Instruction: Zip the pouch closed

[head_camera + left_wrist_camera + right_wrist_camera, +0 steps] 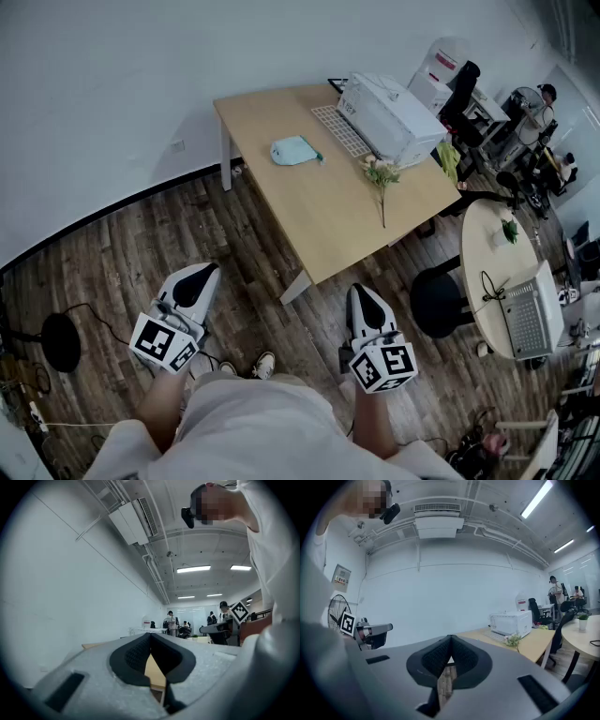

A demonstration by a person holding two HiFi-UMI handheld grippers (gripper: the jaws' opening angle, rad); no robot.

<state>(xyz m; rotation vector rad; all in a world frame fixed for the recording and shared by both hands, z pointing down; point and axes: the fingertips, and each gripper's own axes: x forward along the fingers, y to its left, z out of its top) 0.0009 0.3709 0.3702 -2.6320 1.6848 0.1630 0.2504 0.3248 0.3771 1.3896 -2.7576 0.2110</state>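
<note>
The left gripper and right gripper both point roughly level toward the wooden table, hanging side by side short of its near edge, jaws pressed together and empty.

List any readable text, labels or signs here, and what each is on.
No text is legible.
White box on the table: dark print on its end, too small.
Red-and-white sign behind it: blurred.
Wall notice: too small.
Marker cubes: patterns only, no words.
</note>
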